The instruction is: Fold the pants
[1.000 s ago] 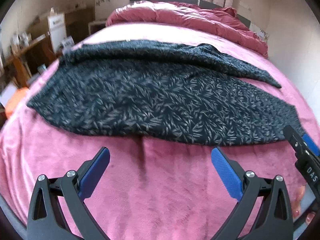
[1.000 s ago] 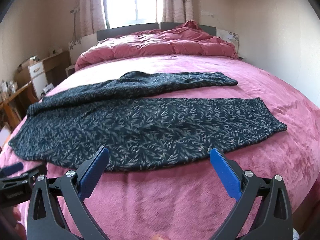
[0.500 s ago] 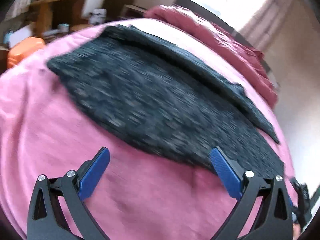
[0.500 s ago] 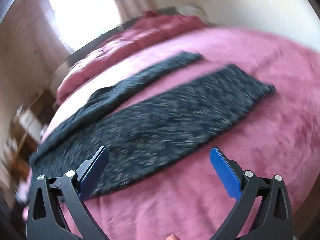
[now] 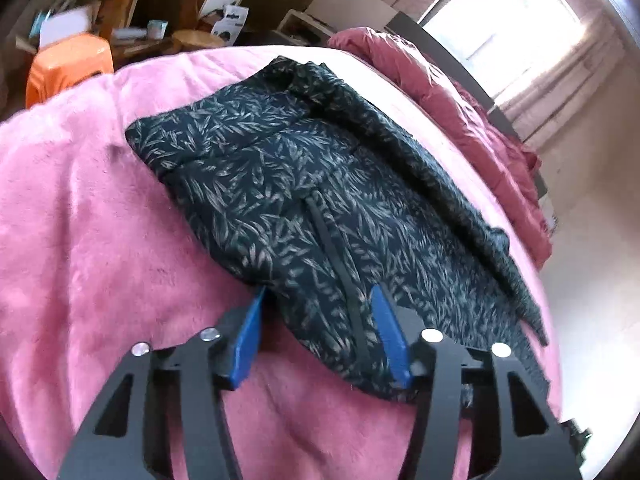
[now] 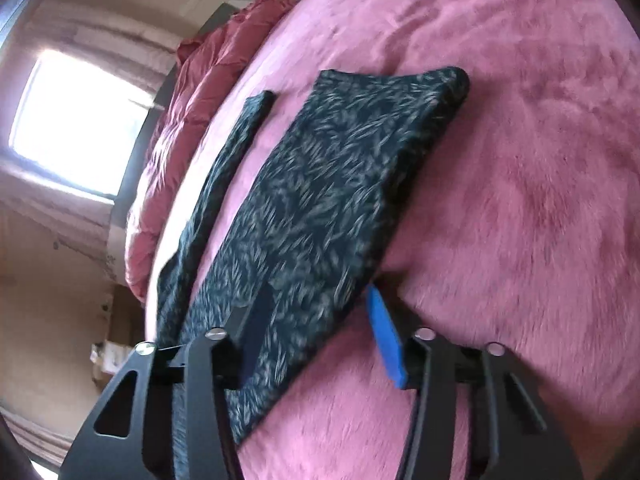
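**Two grippers at the near edge of the pants**

Spread flat on the pink bed blanket: dark leaf-print pants, both legs laid out, the far leg narrower in view. Straddling the near hem by the waist end: left gripper, fingers apart. Straddling the near leg's edge toward the cuff: right gripper, fingers apart, perhaps touching cloth — blurred. Beyond, a bunched red duvet; an orange stool beside the bed.
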A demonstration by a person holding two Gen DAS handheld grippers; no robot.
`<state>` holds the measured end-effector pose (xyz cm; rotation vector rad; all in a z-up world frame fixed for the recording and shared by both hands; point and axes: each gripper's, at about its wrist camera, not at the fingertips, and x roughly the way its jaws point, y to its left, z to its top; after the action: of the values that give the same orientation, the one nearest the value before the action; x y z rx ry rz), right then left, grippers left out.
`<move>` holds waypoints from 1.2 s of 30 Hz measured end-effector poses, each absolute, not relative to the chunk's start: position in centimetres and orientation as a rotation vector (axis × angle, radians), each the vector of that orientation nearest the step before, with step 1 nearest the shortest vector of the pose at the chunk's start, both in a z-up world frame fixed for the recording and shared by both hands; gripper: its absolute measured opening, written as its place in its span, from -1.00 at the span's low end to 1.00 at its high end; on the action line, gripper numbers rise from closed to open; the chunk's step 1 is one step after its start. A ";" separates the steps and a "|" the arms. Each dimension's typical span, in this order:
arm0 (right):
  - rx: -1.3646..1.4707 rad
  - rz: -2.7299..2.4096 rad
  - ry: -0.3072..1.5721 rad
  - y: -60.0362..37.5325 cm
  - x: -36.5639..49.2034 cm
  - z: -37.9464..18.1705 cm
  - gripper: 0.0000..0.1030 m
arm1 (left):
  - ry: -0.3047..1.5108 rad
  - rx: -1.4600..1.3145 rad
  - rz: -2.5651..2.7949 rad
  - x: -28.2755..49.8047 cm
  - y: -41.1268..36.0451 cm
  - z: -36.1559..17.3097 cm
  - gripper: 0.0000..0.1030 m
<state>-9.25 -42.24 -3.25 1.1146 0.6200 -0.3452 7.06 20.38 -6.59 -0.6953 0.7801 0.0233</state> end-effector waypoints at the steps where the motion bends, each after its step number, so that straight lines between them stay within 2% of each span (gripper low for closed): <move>1: 1.131 -0.335 0.615 -42.8 -9.0 -3.4 -0.20 | 0.773 -0.719 0.009 7.5 20.7 -6.8 -0.06; 4: 1.135 -0.302 0.617 -44.5 -8.0 -3.5 -0.30 | 0.774 -0.733 -0.023 8.5 20.8 -6.9 -0.10; 6: 1.120 -0.300 0.626 -45.3 -7.4 -3.5 -0.47 | 0.778 -0.744 -0.023 9.0 20.9 -6.9 -0.30; 7: 1.121 -0.299 0.628 -45.7 -7.2 -3.6 -0.64 | 0.794 -0.748 0.000 9.4 21.2 -7.1 -0.62; 9: 1.109 -0.310 0.653 -46.3 -6.8 -4.0 -0.87 | 0.816 -0.789 0.004 9.9 21.7 -7.6 -0.75; 11: 1.085 -0.301 0.668 -46.7 -6.6 -4.1 -0.90 | 0.826 -0.819 -0.005 10.2 22.0 -7.7 -0.85; 22: 0.923 -0.280 0.643 -46.9 -10.0 0.7 -0.91 | 0.782 -0.718 -0.065 4.6 22.2 -2.6 -0.87; 28: 0.882 -0.268 0.747 -48.3 -14.0 0.0 -0.91 | 0.844 -0.731 -0.047 -0.4 22.8 -4.2 -0.87; 32: 0.885 -0.245 0.778 -48.6 -14.7 -2.0 -0.91 | 0.873 -0.685 -0.017 -0.7 22.1 -5.8 -0.86; 34: 0.857 -0.235 0.763 -48.4 -14.8 -2.3 -0.90 | 0.876 -0.674 -0.007 -0.5 21.9 -6.2 -0.76; 36: 0.852 -0.230 0.742 -48.3 -14.9 -2.4 -0.79 | 0.862 -0.673 -0.009 -0.5 22.0 -6.1 -0.58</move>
<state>-14.91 -48.31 -2.35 0.8523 0.7419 -0.2303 -0.50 22.01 -6.13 -0.6734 0.8615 -0.0088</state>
